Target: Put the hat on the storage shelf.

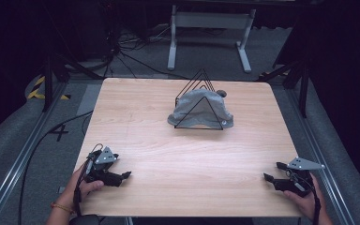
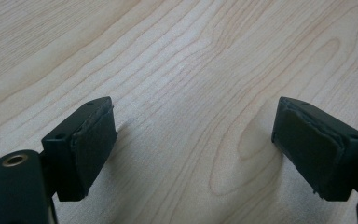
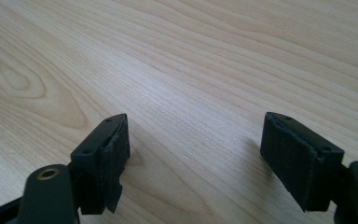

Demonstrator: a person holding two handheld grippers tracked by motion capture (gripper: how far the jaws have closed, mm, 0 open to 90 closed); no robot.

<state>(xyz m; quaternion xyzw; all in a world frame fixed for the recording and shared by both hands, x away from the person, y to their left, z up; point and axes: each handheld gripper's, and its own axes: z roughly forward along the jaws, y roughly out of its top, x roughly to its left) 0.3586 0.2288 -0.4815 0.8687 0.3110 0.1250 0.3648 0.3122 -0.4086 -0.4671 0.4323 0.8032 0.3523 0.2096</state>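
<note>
- Currently the left gripper [image 1: 122,177] is lying near the front left corner of the wooden counter [image 1: 178,154], a hand [image 1: 82,185] wrapping it, its jaws standing wide apart and gripping nothing; in the left gripper view bare wood grain is showing between the pads [image 2: 93,140].
- The right gripper [image 1: 274,172] is sitting near the front right corner, just inside the right edge, in the other hand [image 1: 304,199]; its jaws are likewise gaping wide and holding nothing, with plain wood showing between its pads [image 3: 114,154] in the right gripper view.
- A grey hat [image 1: 197,110] is resting at the far middle of the counter, draped through a black wire rack [image 1: 201,82] of triangular frames, well apart from both grippers.
- A broad stretch of bare counter is lying open between the grippers and the hat, leaving free room on all sides.
- No readable writing is appearing on the hat, rack or grippers.
</note>
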